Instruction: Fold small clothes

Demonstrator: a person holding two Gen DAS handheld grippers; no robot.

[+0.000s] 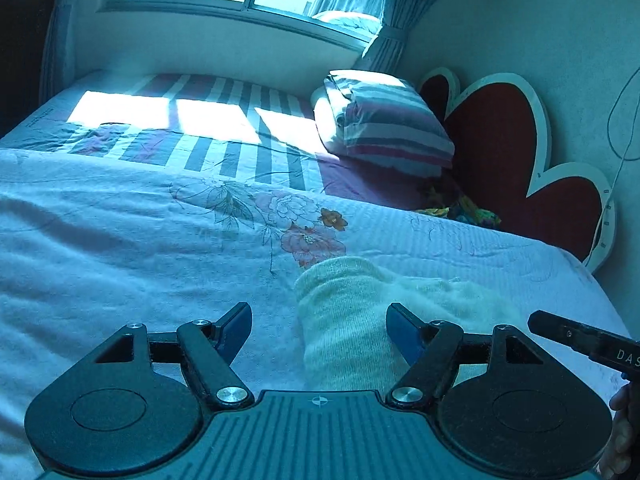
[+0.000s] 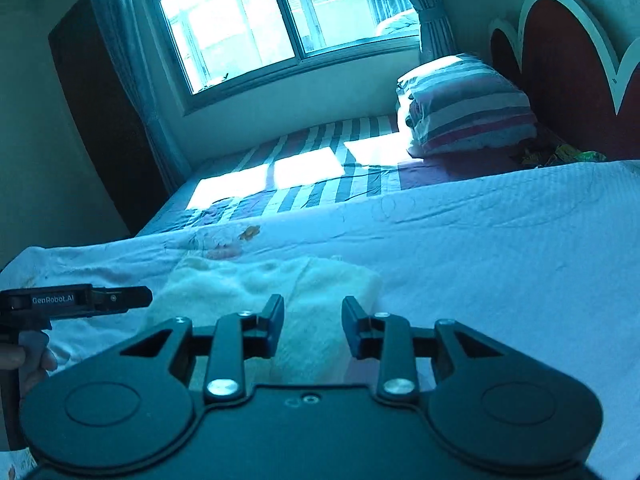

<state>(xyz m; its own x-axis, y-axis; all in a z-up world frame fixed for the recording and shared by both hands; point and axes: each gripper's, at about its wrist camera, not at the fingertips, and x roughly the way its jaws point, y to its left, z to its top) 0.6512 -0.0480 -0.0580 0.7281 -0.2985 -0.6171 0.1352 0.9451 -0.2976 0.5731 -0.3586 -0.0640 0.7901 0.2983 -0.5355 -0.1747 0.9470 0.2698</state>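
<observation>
A small pale yellow knit garment [image 1: 352, 320] lies on the white flowered blanket [image 1: 120, 248] covering the bed. My left gripper [image 1: 319, 328] is open and empty, low over the garment's left part, which lies between its fingers. My right gripper [image 2: 313, 326] is open and empty above the garment [image 2: 280, 280], near its right part. The right gripper's tip also shows at the right edge of the left wrist view [image 1: 576, 336]. The left gripper shows at the left of the right wrist view [image 2: 80, 300].
A striped sheet [image 1: 224, 132] covers the far half of the bed, with a folded striped quilt [image 1: 384, 124] by the red headboard [image 1: 500, 152]. Colourful items [image 1: 464, 208] lie beside the headboard. A window [image 2: 256, 12] with curtains is behind the bed.
</observation>
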